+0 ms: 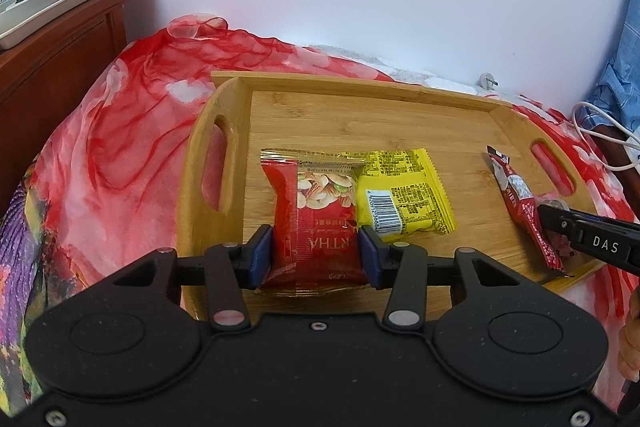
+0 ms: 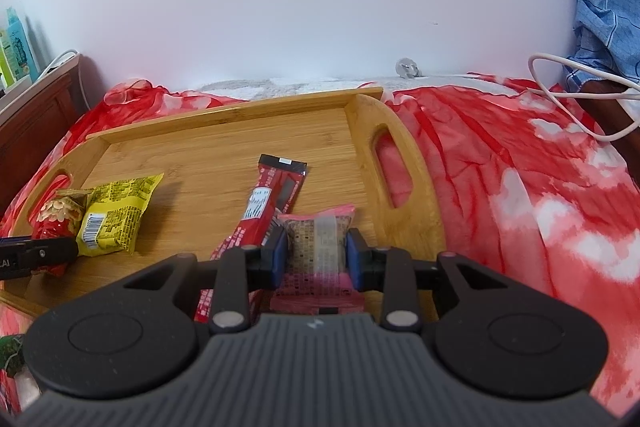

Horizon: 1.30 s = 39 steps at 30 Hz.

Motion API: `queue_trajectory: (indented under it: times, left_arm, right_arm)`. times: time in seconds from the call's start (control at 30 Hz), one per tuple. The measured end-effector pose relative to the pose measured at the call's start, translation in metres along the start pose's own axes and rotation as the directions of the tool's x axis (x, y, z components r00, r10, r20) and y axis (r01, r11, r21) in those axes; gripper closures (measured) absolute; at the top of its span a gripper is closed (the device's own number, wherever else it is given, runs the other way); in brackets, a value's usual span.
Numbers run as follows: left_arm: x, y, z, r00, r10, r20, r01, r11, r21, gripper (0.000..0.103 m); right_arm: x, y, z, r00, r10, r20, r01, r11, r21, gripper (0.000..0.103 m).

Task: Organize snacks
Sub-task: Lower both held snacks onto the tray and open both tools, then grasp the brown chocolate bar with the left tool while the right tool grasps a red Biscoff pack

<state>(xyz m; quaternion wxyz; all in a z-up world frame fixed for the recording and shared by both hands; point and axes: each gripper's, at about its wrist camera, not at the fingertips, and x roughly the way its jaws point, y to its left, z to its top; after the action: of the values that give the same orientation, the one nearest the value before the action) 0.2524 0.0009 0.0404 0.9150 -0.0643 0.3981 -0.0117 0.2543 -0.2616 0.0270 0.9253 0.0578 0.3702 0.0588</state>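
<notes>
A bamboo tray (image 1: 360,99) lies on a red floral cloth (image 1: 132,131). My left gripper (image 1: 316,247) is shut on a red nut packet (image 1: 316,203) at the tray's near left, its blue pads pressing both sides. Touching that packet's right side lies a yellow packet (image 1: 404,195). A dark red stick packet (image 1: 520,203) rests toward the tray's right end, beside my right gripper (image 1: 552,215). In the right wrist view my right gripper (image 2: 316,251) is shut on a small pink packet (image 2: 320,231) just above the tray (image 2: 224,115), next to the stick packet (image 2: 272,199).
A white cable (image 2: 560,95) and blue checked fabric (image 2: 600,7) lie at the far right. A plug (image 2: 406,67) sits by the wall behind the tray. A wooden cabinet (image 1: 60,67) at the left carries a white dish with bottles (image 1: 40,3).
</notes>
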Motion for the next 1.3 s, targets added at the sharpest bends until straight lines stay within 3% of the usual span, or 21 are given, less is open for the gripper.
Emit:
queue_trajectory:
  times: [0.23, 0.33, 0.37, 0.43, 0.6, 0.97, 1.3]
  left_arm:
    - [-0.002, -0.002, -0.002, 1.0, 0.009, 0.002, -0.009, 1.0, 0.016, 0.051]
    - [-0.006, -0.002, -0.003, 1.0, 0.02, 0.01, -0.02, 1.0, 0.018, 0.037]
    - [-0.008, -0.002, -0.004, 1.0, 0.022, 0.016, -0.023, 1.0, 0.02, 0.031]
    - [-0.014, -0.003, -0.006, 0.999, 0.02, 0.028, -0.02, 1.0, 0.023, 0.026]
    - [-0.03, -0.004, -0.013, 0.999, 0.004, 0.047, -0.006, 0.999, 0.032, 0.015]
    - [-0.069, -0.007, -0.045, 0.995, -0.017, 0.101, 0.01, 0.998, 0.069, 0.006]
    - [-0.097, -0.01, -0.075, 0.986, -0.043, 0.161, 0.024, 0.993, 0.117, 0.0]
  right_arm:
    - [-0.002, 0.0, -0.002, 1.0, 0.006, 0.012, -0.006, 1.0, 0.007, 0.058]
    - [-0.007, 0.001, -0.004, 1.0, 0.001, 0.027, -0.001, 1.0, 0.007, 0.058]
    - [-0.009, 0.002, -0.005, 0.999, 0.0, 0.035, 0.0, 1.0, 0.008, 0.048]
    - [-0.015, 0.003, -0.007, 0.999, 0.007, 0.053, -0.007, 1.0, 0.001, 0.041]
    - [-0.033, 0.009, -0.015, 0.996, 0.006, 0.094, -0.004, 1.0, -0.029, 0.034]
    - [-0.074, 0.013, -0.04, 0.986, 0.03, 0.161, -0.026, 0.999, -0.025, 0.019]
    - [-0.102, 0.029, -0.078, 0.979, 0.026, 0.204, -0.004, 0.994, -0.106, 0.015]
